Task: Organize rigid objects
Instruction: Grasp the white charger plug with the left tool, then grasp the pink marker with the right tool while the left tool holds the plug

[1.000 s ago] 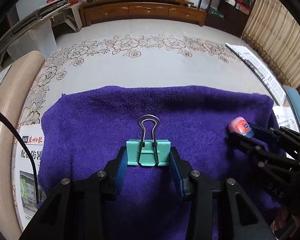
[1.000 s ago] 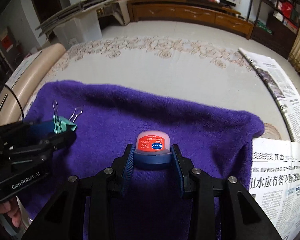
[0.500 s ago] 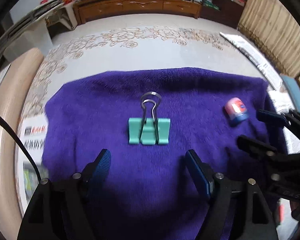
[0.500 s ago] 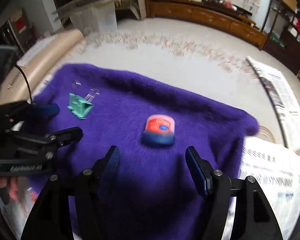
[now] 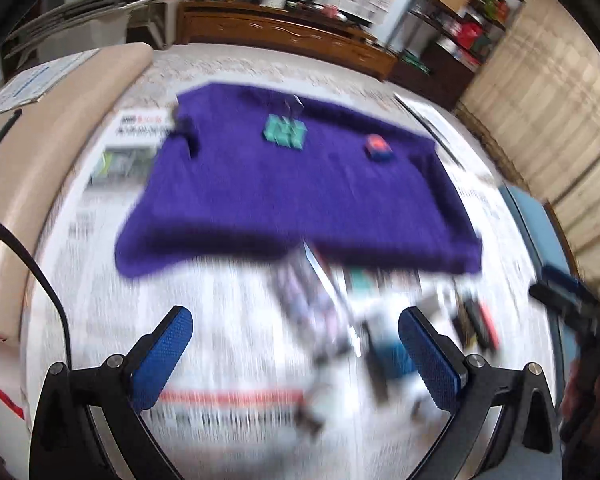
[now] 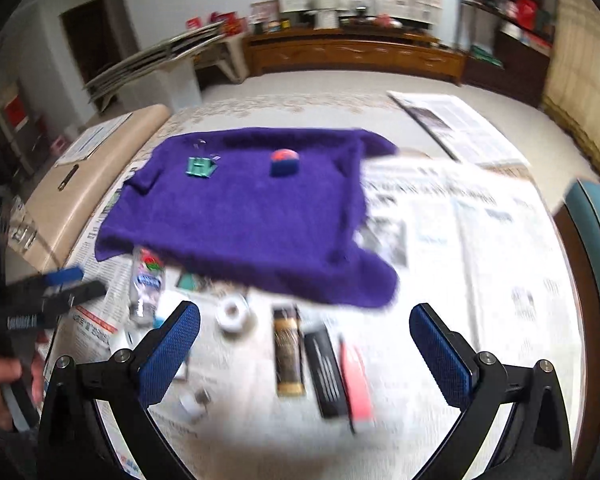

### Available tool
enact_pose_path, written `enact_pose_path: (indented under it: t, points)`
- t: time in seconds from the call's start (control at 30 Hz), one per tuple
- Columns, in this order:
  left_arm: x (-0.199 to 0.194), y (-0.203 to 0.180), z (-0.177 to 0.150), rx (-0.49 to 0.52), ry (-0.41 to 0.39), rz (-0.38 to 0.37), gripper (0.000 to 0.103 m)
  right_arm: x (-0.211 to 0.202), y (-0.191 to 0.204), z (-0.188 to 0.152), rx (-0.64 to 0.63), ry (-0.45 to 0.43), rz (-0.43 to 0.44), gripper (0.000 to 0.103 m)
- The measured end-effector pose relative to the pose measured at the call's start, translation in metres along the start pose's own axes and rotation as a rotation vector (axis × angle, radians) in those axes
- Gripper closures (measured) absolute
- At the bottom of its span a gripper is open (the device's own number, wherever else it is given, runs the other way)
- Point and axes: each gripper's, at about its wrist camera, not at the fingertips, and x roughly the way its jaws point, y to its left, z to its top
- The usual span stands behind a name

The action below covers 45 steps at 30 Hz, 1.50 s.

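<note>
Listing what we see: 1 purple towel [image 6: 240,216] spread over newspaper [image 6: 480,240] on the table. On the towel, toward its far edge, 1 teal binder clip [image 6: 199,167] and 1 small blue jar with a red lid [image 6: 284,162], well apart from each other. Neither touches a hand-held gripper.

Near the towel's front edge, on the newspaper, we count 1 clear plastic bottle [image 6: 146,284], 1 white tape roll [image 6: 234,312], 1 brown and gold tube [image 6: 288,354], 1 black bar [image 6: 326,372] and 1 pink bar [image 6: 356,384]; blur hides finer detail.

Left hand-held gripper [image 5: 296,354]: jaws spread wide, nothing between the pads, above the blurred clutter. Right hand-held gripper [image 6: 304,354]: jaws spread wide, empty, above the tube and bars.
</note>
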Motion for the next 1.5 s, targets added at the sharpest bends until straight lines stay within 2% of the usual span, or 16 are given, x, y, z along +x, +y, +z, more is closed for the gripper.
enact_pose_path:
  t: [0.13,0.3,0.43,0.53,0.63,0.7,0.83,1.0,1.03,1.27,1.4,1.43,1.5]
  points:
    - [0.003,-0.014,-0.036,0.147,0.013,0.02,0.0,-0.009,-0.017,-0.026,0.069,0.004,-0.028,0.0]
    - [0.008,-0.016,-0.06,0.269,-0.011,0.043,0.001,-0.019,-0.025,-0.029,0.078,-0.015,-0.059,0.0]
    - [0.016,-0.018,-0.065,0.36,0.007,0.034,0.021,-0.029,-0.027,-0.028,0.099,-0.031,-0.032,0.0]
    - [0.017,-0.02,-0.067,0.44,-0.01,0.026,0.026,-0.034,-0.024,-0.028,0.101,-0.041,-0.017,0.0]
    - [0.018,-0.02,-0.066,0.458,-0.03,-0.011,0.027,-0.034,-0.022,-0.032,0.092,-0.033,-0.021,0.001]
    - [0.018,-0.021,-0.066,0.479,-0.045,-0.019,0.031,-0.033,-0.023,-0.034,0.1,-0.02,-0.015,0.001]
    - [0.019,-0.028,-0.063,0.512,-0.056,-0.034,0.048,-0.033,-0.026,-0.04,0.097,-0.013,-0.012,0.002]
    - [0.019,-0.034,-0.065,0.534,-0.064,-0.054,0.063,-0.033,-0.032,-0.046,0.078,-0.003,-0.022,0.002]
    - [0.019,-0.035,-0.065,0.537,-0.064,-0.058,0.074,-0.032,-0.033,-0.047,0.075,0.004,-0.022,0.002]
    - [0.017,-0.037,-0.067,0.507,-0.077,-0.042,0.074,-0.027,-0.034,-0.06,0.027,0.015,-0.004,0.004]
    - [0.011,-0.034,-0.068,0.469,-0.088,-0.026,0.074,-0.015,-0.033,-0.067,-0.017,0.006,-0.042,0.005]
    - [0.01,-0.033,-0.068,0.461,-0.086,-0.028,0.074,-0.009,-0.034,-0.069,-0.027,0.016,-0.051,0.008]
    - [0.01,-0.029,-0.067,0.448,-0.077,-0.032,0.074,0.009,-0.035,-0.073,-0.043,0.056,-0.07,0.024]
